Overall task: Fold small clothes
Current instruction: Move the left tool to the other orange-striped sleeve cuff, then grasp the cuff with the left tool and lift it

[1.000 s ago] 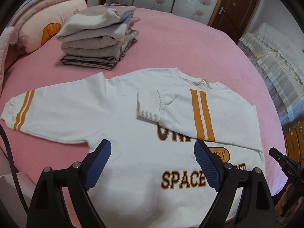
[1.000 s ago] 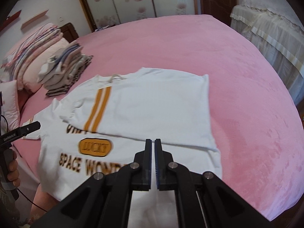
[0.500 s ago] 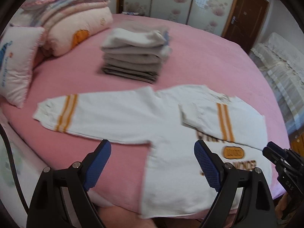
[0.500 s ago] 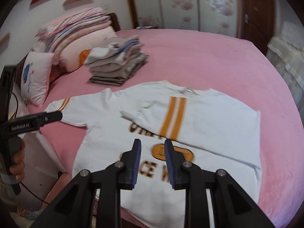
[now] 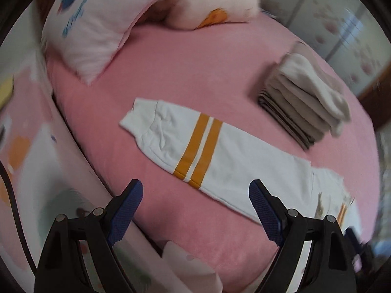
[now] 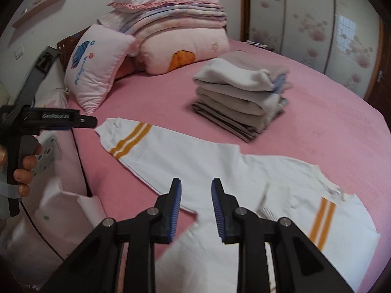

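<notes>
Pink-sheeted bed (image 6: 317, 112) under soft light, flowered wardrobe doors (image 6: 312, 24) behind it and a heap of folded quilts (image 6: 176, 12) at the head end. Propped against that heap near the bed's left edge, a pink pillow (image 6: 95, 73) with a blue print. Toward the middle of the bed, a neat stack of folded clothes (image 6: 244, 97), grey and cream, well apart from the near edge. Spread flat along the near edge, a white sweatshirt (image 6: 220, 168) with orange double stripes on each sleeve: one sleeve (image 5: 195, 146) stretched out straight toward the bed's left edge, cuff lying just short of it, the other sleeve (image 6: 317, 217) folded in across the chest. Over the outstretched sleeve, the left gripper (image 5: 195, 210), blue-padded fingers (image 5: 264, 214) spread wide with nothing between them, pads clear of the cloth; seen from the right wrist view as a dark bar (image 6: 48, 119) at the bed's left edge, gripped by a hand (image 6: 22, 168). Over the sweatshirt's underarm and side, near the bed's front edge, the right gripper (image 6: 195, 210), fingers (image 6: 176, 207) parted a little after having just been opening, only a narrow gap between the pads, no cloth caught in it, pads not pressing on anything. Beside the bed's left edge, white printed bedding (image 6: 61, 210) hanging low, blurred in the left wrist view.
</notes>
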Tool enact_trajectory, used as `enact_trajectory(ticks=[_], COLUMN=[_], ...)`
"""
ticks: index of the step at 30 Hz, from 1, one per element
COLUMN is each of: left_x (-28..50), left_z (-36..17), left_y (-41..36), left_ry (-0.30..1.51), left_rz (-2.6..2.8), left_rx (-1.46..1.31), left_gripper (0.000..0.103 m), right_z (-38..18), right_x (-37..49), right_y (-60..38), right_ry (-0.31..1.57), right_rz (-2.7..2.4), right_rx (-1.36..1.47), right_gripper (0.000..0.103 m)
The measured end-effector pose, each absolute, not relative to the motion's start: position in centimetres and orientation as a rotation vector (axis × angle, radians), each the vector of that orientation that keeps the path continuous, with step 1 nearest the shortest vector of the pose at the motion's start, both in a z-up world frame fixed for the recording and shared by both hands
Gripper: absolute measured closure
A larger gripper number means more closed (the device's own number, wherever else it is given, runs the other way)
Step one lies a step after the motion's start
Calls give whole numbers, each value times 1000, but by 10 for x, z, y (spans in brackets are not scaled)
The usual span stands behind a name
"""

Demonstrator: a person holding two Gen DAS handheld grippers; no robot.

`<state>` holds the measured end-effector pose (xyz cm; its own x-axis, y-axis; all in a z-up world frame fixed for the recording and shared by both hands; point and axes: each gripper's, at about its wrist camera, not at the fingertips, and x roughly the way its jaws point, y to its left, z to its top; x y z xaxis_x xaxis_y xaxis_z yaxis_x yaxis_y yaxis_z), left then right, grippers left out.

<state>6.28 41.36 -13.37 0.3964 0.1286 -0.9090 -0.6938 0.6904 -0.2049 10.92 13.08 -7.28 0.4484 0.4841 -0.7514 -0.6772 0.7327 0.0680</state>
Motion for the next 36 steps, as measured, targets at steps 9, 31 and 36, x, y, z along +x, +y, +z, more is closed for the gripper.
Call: enact_trajectory(ticks=[9,31,36], left_x=[96,144,150], left_z=[-188,-261,-243], left_y=[456,459,446], left_ry=[1111,1267,1215], left_rz=[791,835,804], left_rx=[-815,-792,-747], left_gripper=[16,91,97], right_z=[-105,-146,-146], right_x=[130,163,157], right_y=[162,171,167], right_ry=[890,950,942], right_rz=[784,786,785], right_rx=[-293,-274,-293], right_gripper=[78,78,78])
